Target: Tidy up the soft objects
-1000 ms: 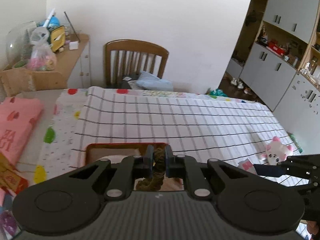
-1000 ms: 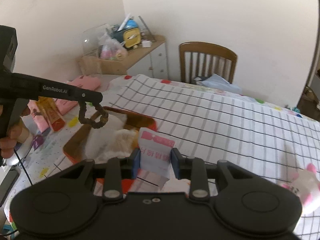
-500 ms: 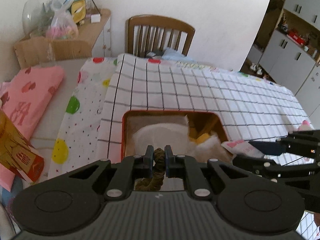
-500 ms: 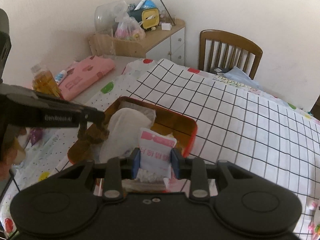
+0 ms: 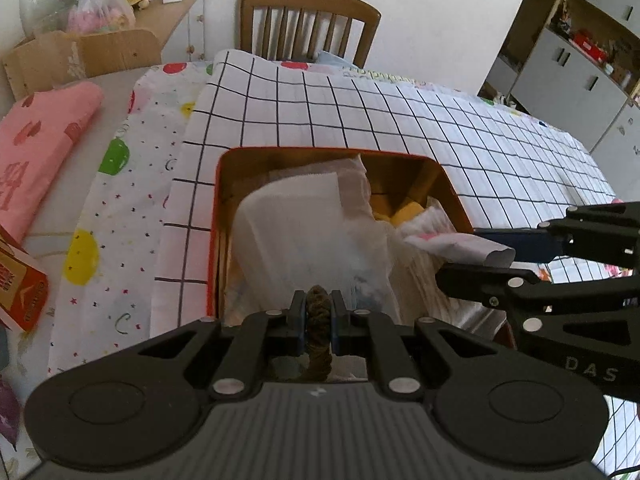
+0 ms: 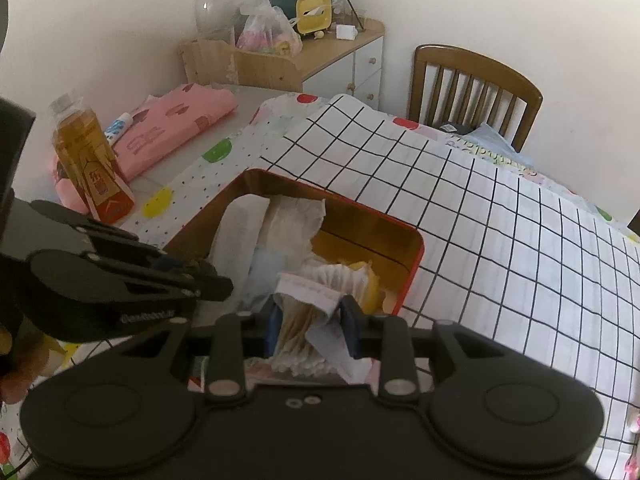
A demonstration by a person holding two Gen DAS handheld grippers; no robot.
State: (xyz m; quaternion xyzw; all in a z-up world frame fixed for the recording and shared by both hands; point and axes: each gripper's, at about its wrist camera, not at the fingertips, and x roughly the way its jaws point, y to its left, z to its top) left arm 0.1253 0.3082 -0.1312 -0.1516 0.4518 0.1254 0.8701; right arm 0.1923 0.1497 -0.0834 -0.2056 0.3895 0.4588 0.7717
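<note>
In the left view the left gripper [image 5: 318,314], pinched nearly shut on a scrunchie [image 5: 319,312], hangs over the tin [image 5: 214,216]; in the right view the right gripper [image 6: 310,322] clamps a packet [image 6: 308,292] there: release low, gently.

Just below both tongs, the red-rimmed box [image 5: 216,216] is sitting crammed with white soft packs [image 5: 304,232], leaving little room inside. Beyond it the checked cloth [image 5: 400,120] is lying bare; a bottle [image 6: 90,160] is standing off to the left.
</note>
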